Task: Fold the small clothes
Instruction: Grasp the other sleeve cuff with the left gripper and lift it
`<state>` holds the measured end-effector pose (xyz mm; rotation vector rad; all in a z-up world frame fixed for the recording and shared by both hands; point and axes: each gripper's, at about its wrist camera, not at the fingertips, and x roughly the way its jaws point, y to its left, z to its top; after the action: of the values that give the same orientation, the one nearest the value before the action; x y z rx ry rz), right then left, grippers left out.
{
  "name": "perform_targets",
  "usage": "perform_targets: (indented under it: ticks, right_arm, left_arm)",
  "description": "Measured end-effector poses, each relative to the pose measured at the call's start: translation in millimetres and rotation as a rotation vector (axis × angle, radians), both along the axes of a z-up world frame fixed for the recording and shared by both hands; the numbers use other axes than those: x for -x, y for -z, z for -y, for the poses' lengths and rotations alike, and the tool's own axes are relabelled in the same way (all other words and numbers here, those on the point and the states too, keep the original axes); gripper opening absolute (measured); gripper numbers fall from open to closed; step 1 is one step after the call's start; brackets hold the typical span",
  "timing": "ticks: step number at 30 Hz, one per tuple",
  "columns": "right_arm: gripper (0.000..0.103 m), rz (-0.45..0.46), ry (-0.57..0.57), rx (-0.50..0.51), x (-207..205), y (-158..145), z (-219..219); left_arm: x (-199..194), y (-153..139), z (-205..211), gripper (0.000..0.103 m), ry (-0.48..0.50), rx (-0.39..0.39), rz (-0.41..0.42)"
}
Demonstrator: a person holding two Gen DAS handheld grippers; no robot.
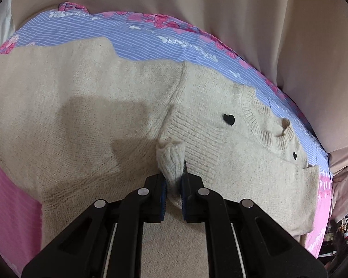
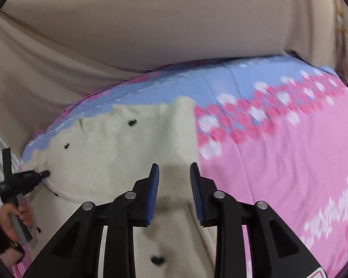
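Observation:
A cream knit sweater (image 1: 81, 115) with black heart buttons (image 1: 228, 119) lies spread on the bed. In the left wrist view my left gripper (image 1: 174, 180) is shut on a bunched ribbed cuff (image 1: 171, 162) held over the sweater's middle. In the right wrist view my right gripper (image 2: 174, 176) hangs over the sweater (image 2: 118, 153) near its right edge. Its blue pads (image 2: 154, 192) stand a little apart with cream knit filling the gap. The left gripper (image 2: 46, 173) shows at far left, held by a person's hand (image 2: 14, 217). This view is motion-blurred.
The bed sheet (image 1: 150, 41) is blue-striped with pink roses, and plain pink (image 2: 278, 173) to the right of the sweater. Beige draped fabric (image 1: 220, 4) rises right behind the bed's far edge. Dark clutter (image 1: 343, 229) sits beyond the bed at the right.

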<state>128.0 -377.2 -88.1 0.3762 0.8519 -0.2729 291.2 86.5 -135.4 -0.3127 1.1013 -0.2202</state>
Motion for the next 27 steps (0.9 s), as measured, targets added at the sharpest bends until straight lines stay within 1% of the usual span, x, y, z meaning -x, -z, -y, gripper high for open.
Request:
perform_targets:
  ticks: [1,3,5,6,7,8,9,10,12,13,14,15,17,18,20,21,22,23,24,25,26,27]
  right_arm:
    - [0.014,-0.004,-0.025,-0.01,-22,0,4]
    - [0.013,-0.045,-0.038,-0.047,-63,15,17]
    - [0.013,-0.11,-0.03,-0.075,-98,42,30]
    - [0.011,-0.164,-0.021,-0.075,-111,61,38]
    - [0.005,-0.216,-0.016,-0.068,-119,77,46]
    - [0.005,-0.175,-0.021,-0.078,-118,76,50]
    - [0.005,-0.177,-0.007,-0.099,-118,71,55]
    - [0.011,-0.156,0.009,-0.134,-115,62,61]
    - [0.016,-0.085,0.033,-0.143,-109,41,68]
    - [0.021,-0.075,0.039,-0.139,-111,35,72]
    - [0.022,-0.08,0.043,-0.134,-116,32,76]
    - [0.022,-0.091,0.04,-0.133,-122,34,81]
    - [0.015,-0.102,0.013,-0.15,-135,45,83]
    - [0.014,-0.122,-0.005,-0.157,-143,55,82]
    - [0.005,-0.199,-0.03,-0.108,-159,78,79]
    - [0.005,-0.175,-0.032,-0.096,-158,79,82]
    - [0.005,-0.175,0.005,-0.085,-158,76,87]
    - [0.009,-0.168,0.042,-0.073,-156,69,89]
    - [0.009,-0.138,0.056,-0.068,-151,58,88]
    - [0.009,-0.091,0.048,-0.085,-143,47,84]
    - [0.009,-0.069,0.04,-0.101,-138,41,79]
    - [0.009,-0.071,0.022,-0.11,-135,42,72]
  left_arm:
    - [1,-1,-1,0.009,-0.005,0.001,0.002]
    - [4,-3,-4,0.009,-0.024,0.008,0.006]
    - [7,-6,-9,0.009,-0.044,0.001,0.018]
    - [8,-6,-10,0.009,-0.046,-0.004,0.018]
    - [8,-4,-10,0.009,-0.041,-0.012,0.012]
    - [8,-2,-10,0.01,-0.036,-0.017,0.009]
    - [8,-2,-10,0.01,-0.033,-0.023,0.015]
    - [8,-2,-11,0.01,-0.033,-0.023,0.017]
    - [7,-1,-12,0.01,-0.042,-0.013,0.014]
    - [7,-1,-13,0.011,-0.048,-0.007,0.013]
    - [7,0,-13,0.011,-0.055,-0.003,0.01]
    - [7,0,-13,0.011,-0.058,-0.003,0.011]
    - [8,0,-12,0.012,-0.059,-0.013,0.017]
    - [9,0,-12,0.012,-0.057,-0.022,0.022]
    - [10,0,-12,0.012,-0.057,-0.03,0.022]
    - [10,-1,-12,0.012,-0.054,-0.032,0.022]
    - [9,-1,-13,0.012,-0.053,-0.033,0.02]
    - [9,0,-13,0.013,-0.053,-0.032,0.019]
    - [9,0,-13,0.013,-0.053,-0.032,0.019]
    - [9,0,-13,0.013,-0.055,-0.032,0.023]
    - [9,1,-13,0.013,-0.059,-0.03,0.024]
    - [10,1,-13,0.013,-0.067,-0.024,0.026]
